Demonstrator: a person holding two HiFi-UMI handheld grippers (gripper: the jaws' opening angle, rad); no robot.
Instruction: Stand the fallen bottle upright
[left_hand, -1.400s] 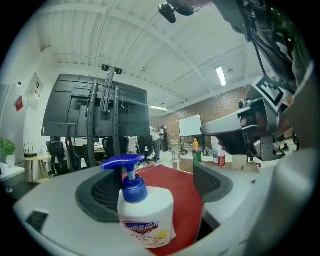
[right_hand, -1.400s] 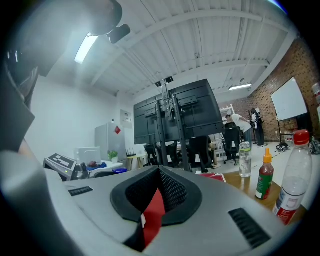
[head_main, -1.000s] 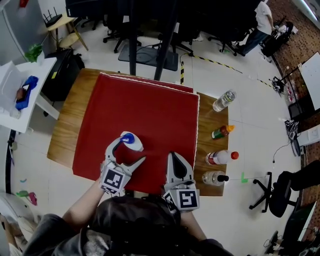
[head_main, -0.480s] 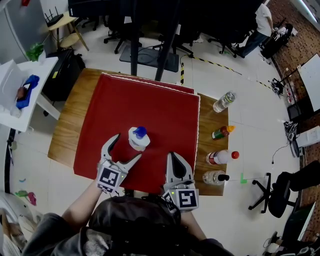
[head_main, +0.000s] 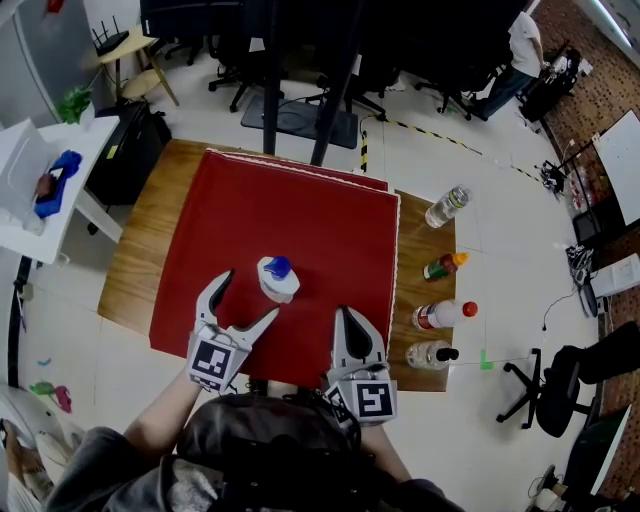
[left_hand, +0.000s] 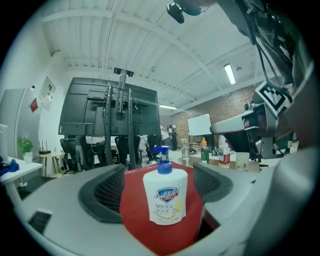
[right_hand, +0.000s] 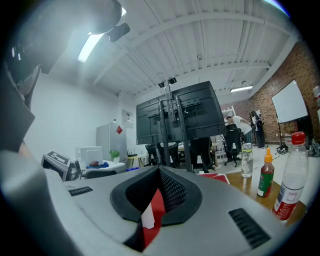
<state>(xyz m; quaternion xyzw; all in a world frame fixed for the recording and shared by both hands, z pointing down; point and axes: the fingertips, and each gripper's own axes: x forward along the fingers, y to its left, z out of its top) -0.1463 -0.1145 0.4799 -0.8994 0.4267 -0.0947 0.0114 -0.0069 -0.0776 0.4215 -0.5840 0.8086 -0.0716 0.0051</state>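
Indoors, upright bottle (head_main: 277, 279) on red cloth (head_main: 305, 215)

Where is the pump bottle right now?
Head view, lower left of centre: the pump bottle stands upright on the red cloth, just ahead of the open left tongs.

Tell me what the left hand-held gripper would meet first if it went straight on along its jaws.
Probably the upright white pump bottle, standing centred just beyond the open jaws of the left hand-held gripper on the red cloth.
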